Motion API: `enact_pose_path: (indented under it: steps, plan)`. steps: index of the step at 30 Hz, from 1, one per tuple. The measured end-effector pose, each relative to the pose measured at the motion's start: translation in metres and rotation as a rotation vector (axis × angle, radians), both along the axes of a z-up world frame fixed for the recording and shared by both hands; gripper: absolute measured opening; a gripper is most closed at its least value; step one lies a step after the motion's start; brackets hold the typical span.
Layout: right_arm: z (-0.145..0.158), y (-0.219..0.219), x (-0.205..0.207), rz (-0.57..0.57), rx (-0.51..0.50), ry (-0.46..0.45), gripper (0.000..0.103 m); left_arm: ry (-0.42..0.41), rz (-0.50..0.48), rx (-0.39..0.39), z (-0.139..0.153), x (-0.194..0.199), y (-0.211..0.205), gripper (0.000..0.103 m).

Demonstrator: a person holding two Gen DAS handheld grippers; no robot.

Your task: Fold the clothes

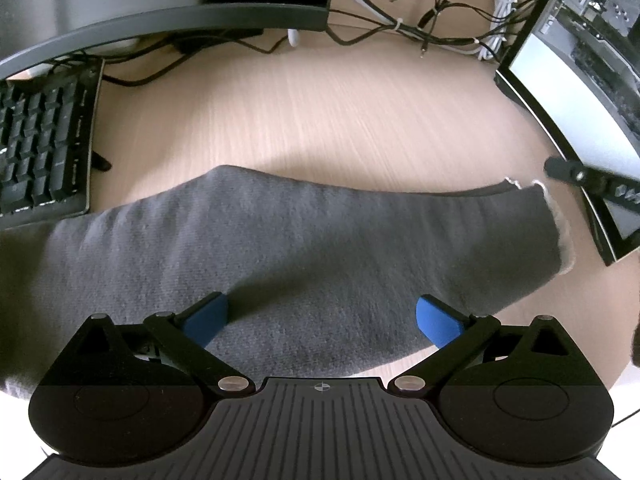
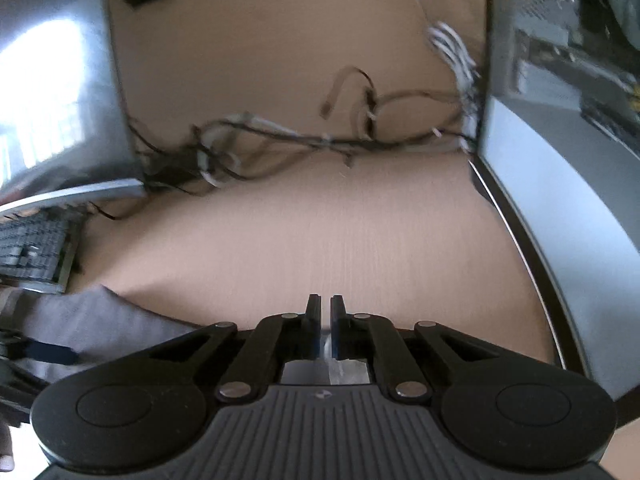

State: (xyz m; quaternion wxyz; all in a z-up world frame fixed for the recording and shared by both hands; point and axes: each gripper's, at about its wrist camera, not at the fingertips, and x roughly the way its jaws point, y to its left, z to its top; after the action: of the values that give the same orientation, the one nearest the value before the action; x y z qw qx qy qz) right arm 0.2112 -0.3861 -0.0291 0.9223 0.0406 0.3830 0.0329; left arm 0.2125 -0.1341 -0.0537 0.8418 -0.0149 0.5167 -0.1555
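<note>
Here the left tongs (image 1: 322,322) are hovering wide over the grey garment (image 1: 280,248) lying on the desk (image 1: 320,120); right tongs (image 2: 325,322) are closed, empty. Pinching an edge should be helping.

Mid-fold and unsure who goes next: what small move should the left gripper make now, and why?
Probably lower the left gripper and close it on the grey cloth. Its blue pads stand wide apart above the fabric, gripping nothing. The right gripper is shut with no cloth visibly between its fingers, over bare desk, so the left one seems better placed.
</note>
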Motion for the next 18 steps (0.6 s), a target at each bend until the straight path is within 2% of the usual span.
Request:
enact_pose_path:
  steps: [2, 4, 6, 8, 10, 12, 13, 14, 18]
  plan:
    - [-0.011, -0.01, 0.002, -0.062, 0.003, 0.041, 0.005, 0.0, -0.002, 0.003, 0.0, 0.0, 0.0, 0.103]
    - [-0.014, -0.022, -0.004, -0.096, 0.04, 0.042, 0.008, 0.0, -0.003, 0.007, -0.001, 0.0, -0.001, 0.103]
    - [-0.011, -0.031, -0.011, -0.091, 0.094, 0.026, 0.021, -0.001, -0.004, 0.012, -0.001, 0.001, -0.003, 0.103]
    - [-0.01, -0.029, -0.015, -0.051, 0.101, 0.016, 0.046, -0.002, -0.004, 0.023, -0.002, 0.001, -0.006, 0.103]
    - [-0.012, -0.021, -0.015, -0.009, 0.074, 0.014, 0.049, -0.004, -0.003, 0.036, -0.002, 0.002, -0.009, 0.103]
    - [-0.021, -0.013, -0.01, 0.013, 0.059, 0.043, 0.048, -0.004, 0.0, 0.038, -0.002, 0.002, -0.009, 0.103]
    - [-0.024, -0.008, -0.009, 0.025, 0.051, 0.061, 0.025, -0.003, 0.005, 0.036, -0.001, 0.002, -0.008, 0.103]
    - [-0.025, -0.001, -0.01, 0.043, 0.033, 0.064, 0.008, -0.004, 0.01, 0.033, 0.001, 0.002, -0.007, 0.103]
    - [0.004, 0.016, -0.016, 0.129, -0.041, -0.034, 0.007, -0.037, 0.037, 0.03, 0.011, -0.002, 0.0, 0.103]
